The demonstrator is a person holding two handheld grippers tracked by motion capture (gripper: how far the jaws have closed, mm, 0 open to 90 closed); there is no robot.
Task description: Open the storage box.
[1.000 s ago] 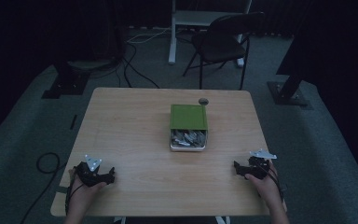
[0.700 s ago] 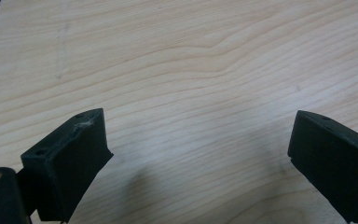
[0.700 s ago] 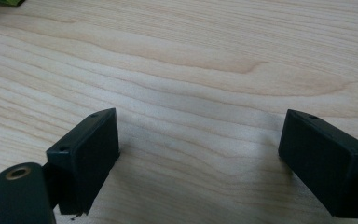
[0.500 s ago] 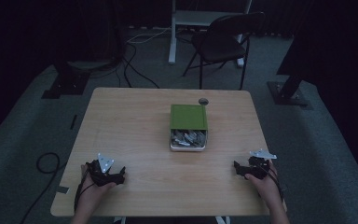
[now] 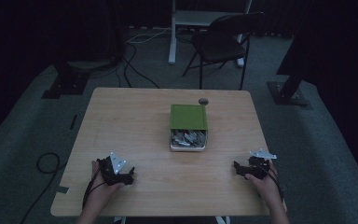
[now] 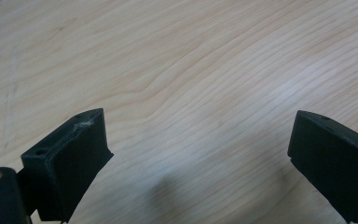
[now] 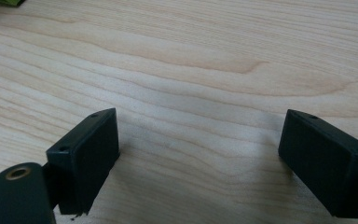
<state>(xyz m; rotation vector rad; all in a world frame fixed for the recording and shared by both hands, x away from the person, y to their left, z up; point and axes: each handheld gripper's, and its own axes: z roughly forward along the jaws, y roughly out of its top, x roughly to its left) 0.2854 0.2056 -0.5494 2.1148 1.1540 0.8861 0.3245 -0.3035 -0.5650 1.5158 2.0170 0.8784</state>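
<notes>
Dim room, pale wood-grain rectangular table (image 5: 135, 116); both grippers low near its front edge, empty.
Green flat-lidded rectangular box (image 5: 189, 116) sits mid-table, lid slid back, a jumble of small silvery pieces (image 5: 188, 138) showing at its near end. Left gripper (image 5: 128, 178) at the front left, held in the left hand (image 5: 100, 186): black blocky jaws spread wide over bare wood. Right gripper (image 5: 237, 168) at the front right, jaws likewise wide apart, nothing between.

Pale wooden table (image 5: 135, 121); at its middle a box (image 5: 189, 134), green lid half open, small dark disc (image 5: 203, 101) just behind.
</notes>
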